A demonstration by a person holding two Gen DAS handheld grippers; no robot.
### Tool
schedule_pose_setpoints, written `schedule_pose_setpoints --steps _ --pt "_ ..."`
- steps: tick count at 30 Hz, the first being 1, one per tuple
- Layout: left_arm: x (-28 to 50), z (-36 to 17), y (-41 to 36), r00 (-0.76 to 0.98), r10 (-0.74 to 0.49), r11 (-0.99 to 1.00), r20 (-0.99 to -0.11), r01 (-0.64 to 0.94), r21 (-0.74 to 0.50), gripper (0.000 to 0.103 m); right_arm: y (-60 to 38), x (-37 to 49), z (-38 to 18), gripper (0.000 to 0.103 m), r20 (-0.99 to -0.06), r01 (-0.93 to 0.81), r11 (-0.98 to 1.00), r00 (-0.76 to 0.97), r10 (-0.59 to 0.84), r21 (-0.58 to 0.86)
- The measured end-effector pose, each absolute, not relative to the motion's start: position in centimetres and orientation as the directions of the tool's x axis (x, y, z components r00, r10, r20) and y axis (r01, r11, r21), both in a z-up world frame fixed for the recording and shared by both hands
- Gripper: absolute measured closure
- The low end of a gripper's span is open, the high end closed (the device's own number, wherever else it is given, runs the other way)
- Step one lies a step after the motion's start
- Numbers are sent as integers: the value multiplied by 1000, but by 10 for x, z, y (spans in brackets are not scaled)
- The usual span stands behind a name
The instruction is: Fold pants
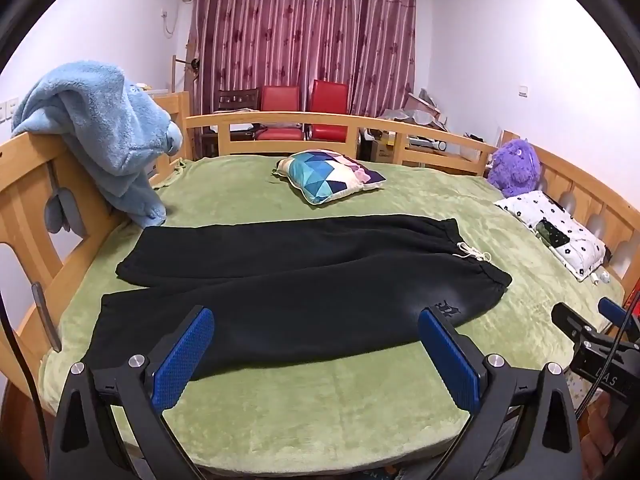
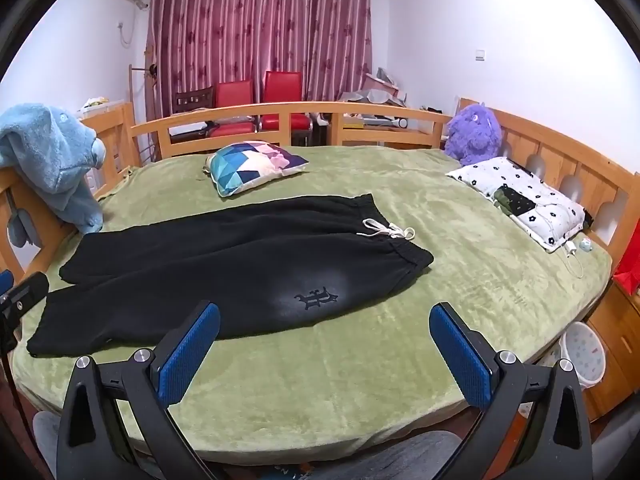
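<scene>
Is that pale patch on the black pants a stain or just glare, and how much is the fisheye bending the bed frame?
Right wrist view: the pale patch around the emblem on the black pants looks like light sheen, though fading cannot be excluded. Left wrist view: the same haze shows near the emblem. Both views bow the wooden bed rail and darken the corners.

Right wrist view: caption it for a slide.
Open right gripper hovers before black sweatpants spread flat on a green blanket.
</scene>
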State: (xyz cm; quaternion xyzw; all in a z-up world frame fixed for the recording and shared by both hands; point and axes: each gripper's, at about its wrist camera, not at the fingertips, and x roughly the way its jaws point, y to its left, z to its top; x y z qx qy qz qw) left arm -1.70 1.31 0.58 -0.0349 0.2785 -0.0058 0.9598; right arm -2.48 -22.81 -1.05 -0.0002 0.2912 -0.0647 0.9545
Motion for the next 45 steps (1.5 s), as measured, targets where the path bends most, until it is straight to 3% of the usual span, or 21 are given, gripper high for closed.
schedule_pose_setpoints --steps 45 --pt "-14 8 21 840 -41 997 -541 -4 -82 0 -215 -32 -8 0 -542 109 994 834 -107 -29"
